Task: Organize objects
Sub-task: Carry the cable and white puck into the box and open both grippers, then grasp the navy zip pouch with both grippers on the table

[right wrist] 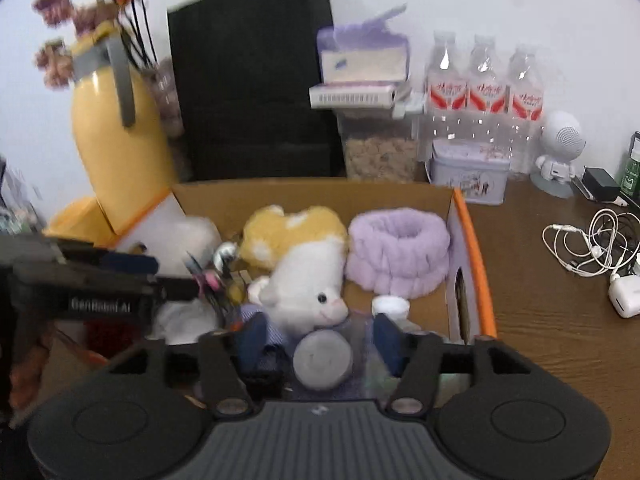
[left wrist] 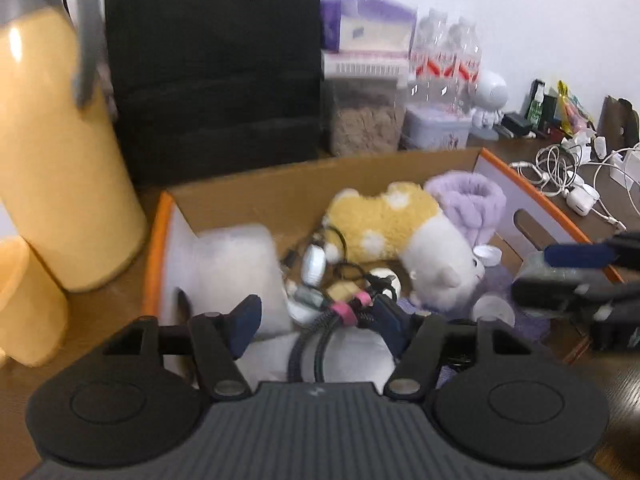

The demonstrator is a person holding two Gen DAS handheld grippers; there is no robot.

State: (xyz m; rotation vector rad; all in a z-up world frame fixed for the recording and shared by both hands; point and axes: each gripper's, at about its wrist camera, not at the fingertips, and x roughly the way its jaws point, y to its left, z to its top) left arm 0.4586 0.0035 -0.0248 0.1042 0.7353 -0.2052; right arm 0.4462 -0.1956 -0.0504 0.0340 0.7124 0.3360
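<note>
An open cardboard box [left wrist: 256, 196] with orange-edged flaps holds a yellow and white plush toy [left wrist: 400, 232], a fluffy purple headband [left wrist: 476, 200], a white soft bundle [left wrist: 236, 264] and tangled cables [left wrist: 344, 276]. My left gripper [left wrist: 318, 320] hangs open over the box's near side, and a braided cable with a pink band [left wrist: 344, 314] lies loose between its fingers. My right gripper [right wrist: 320, 340] is open over the box's near right part. A grey round lid [right wrist: 322, 360] lies between its fingers, untouched. The plush toy [right wrist: 304, 280] and headband [right wrist: 396, 252] lie just beyond.
A tall yellow vase [left wrist: 52, 152] and a black paper bag [left wrist: 212, 64] stand behind the box. Water bottles [right wrist: 484, 92], a tin [right wrist: 468, 176], a clear container [right wrist: 376, 152] and a white robot figure [right wrist: 560, 152] line the wall. White cables [right wrist: 588, 244] and a charger [right wrist: 624, 298] lie on the wooden table at right.
</note>
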